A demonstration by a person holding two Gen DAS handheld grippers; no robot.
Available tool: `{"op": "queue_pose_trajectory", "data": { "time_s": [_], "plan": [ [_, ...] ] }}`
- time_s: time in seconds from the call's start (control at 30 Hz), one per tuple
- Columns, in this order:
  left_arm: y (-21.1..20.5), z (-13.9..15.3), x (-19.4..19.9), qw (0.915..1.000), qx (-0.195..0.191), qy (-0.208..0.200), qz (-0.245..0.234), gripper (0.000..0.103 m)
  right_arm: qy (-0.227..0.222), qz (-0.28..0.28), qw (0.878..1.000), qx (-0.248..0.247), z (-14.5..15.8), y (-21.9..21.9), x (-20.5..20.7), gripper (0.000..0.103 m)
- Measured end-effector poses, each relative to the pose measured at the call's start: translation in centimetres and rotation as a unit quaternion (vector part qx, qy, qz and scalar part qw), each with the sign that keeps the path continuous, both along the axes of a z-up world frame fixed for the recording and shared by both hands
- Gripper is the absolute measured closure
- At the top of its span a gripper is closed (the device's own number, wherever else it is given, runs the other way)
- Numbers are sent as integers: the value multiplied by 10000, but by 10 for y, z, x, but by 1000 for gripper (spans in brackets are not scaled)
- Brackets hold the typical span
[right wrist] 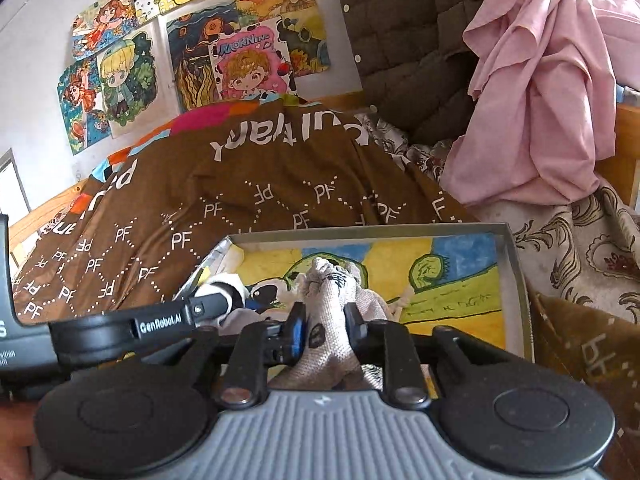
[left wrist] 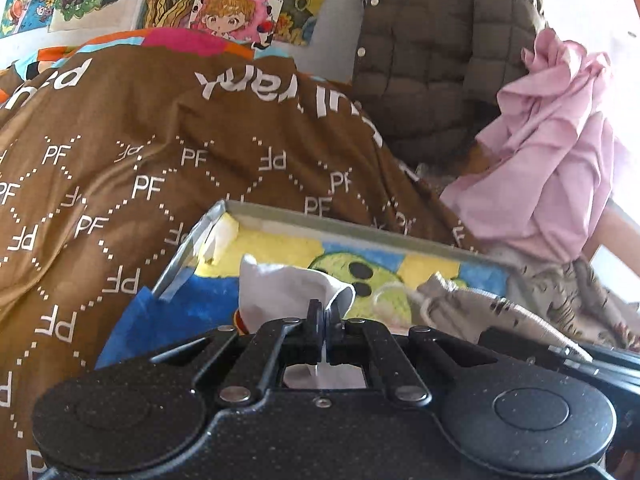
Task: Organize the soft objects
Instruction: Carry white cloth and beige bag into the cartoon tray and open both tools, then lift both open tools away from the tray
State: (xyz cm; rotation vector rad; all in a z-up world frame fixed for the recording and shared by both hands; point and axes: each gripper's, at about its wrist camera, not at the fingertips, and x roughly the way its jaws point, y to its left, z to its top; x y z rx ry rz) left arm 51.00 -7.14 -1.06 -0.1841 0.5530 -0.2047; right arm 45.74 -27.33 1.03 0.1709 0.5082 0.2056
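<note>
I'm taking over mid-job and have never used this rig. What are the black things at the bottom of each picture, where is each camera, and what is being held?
Each picture comes from a fisheye camera on a handheld two-finger gripper, looking forward along its fingers; a person holds one in each hand. The black hinged parts at the bottom are the gripper itself.

In the left wrist view, the left gripper is shut on a white cloth. In the right wrist view, the right gripper is shut on a beige woven pouch, with the left gripper reaching in from the left.

Both hang over a shallow box whose bottom shows a painted picture. It sits on a brown blanket printed with PF. Behind lie a pink garment and a dark quilted jacket; drawings are on the wall.
</note>
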Motion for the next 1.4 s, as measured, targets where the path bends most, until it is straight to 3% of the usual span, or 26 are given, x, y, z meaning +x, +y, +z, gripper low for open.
{"op": "queue_pose_trajectory", "data": {
  "time_s": [0.23,0.4,0.53,0.67,0.93,1.13,1.4],
  "plan": [
    [1,9,-4,10000,81,10,38,85,49,-158,9999,14,2,-1,0,66],
    [3,23,-16,9999,117,-63,8,73,-45,-226,9997,49,11,-1,-6,47],
    [10,42,-34,9996,187,-219,47,52,-164,-221,9996,42,23,1,-15,39],
    [21,64,-54,9988,191,-419,165,37,-326,-179,9993,-25,41,5,-31,28],
    [43,98,-109,9961,133,-762,419,3,-621,-120,9979,-133,66,14,-89,9],
    [53,112,-161,9946,51,-939,441,1,-865,-86,9961,-180,80,16,-132,0],
    [58,129,-227,9920,57,-1175,449,1,-1262,-121,9919,42,105,16,-193,0]
  ]
}}
